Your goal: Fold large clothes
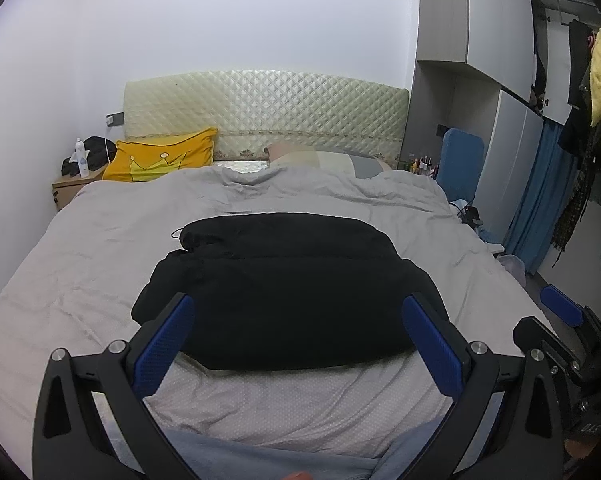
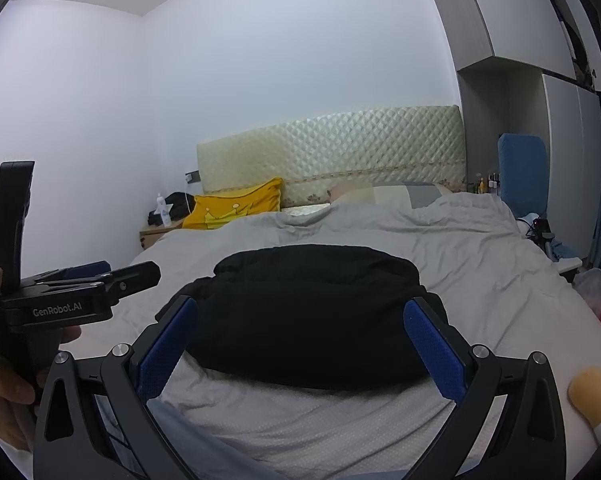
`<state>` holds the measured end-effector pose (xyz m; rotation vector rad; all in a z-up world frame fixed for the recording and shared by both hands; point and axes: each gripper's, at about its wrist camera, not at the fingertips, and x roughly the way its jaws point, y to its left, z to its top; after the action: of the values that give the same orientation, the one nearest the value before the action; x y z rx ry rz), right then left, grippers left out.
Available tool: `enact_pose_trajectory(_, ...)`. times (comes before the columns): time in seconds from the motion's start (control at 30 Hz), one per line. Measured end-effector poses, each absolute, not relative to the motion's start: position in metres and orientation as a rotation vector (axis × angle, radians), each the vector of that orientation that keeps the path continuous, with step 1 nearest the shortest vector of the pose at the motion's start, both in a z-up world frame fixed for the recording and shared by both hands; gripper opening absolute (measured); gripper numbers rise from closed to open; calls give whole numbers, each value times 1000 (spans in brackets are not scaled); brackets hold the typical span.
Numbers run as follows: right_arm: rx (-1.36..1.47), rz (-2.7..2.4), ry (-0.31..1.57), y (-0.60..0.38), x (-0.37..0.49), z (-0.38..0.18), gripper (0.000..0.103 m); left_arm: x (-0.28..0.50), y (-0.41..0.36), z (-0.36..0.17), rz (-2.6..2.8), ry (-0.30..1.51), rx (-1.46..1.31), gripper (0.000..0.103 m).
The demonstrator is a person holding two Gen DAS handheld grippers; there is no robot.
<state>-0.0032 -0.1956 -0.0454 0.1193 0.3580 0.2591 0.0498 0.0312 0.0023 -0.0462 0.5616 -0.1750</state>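
A black garment (image 1: 288,288) lies folded into a thick bundle on the grey bed (image 1: 100,248); it also shows in the right wrist view (image 2: 312,312). My left gripper (image 1: 298,312) is open and empty, held just short of the bundle's near edge, its blue pads (image 1: 168,340) spread wide. My right gripper (image 2: 300,316) is open and empty too, short of the same edge. The left gripper's body (image 2: 72,300) shows at the left of the right wrist view. The right gripper's finger (image 1: 560,308) shows at the right of the left wrist view.
A yellow crown pillow (image 1: 160,160) and a quilted headboard (image 1: 264,108) stand at the bed's far end. A nightstand (image 1: 72,188) with a bottle is far left. Wardrobes and hanging clothes (image 1: 596,120) line the right side. A blue cloth (image 1: 260,460) lies below my grippers.
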Motion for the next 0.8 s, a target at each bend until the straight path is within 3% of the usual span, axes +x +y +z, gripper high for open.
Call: enact_pose_trajectory(0.8,117,252,351,-197,-9,-42,103,46,34,2,-179,566,-57,103)
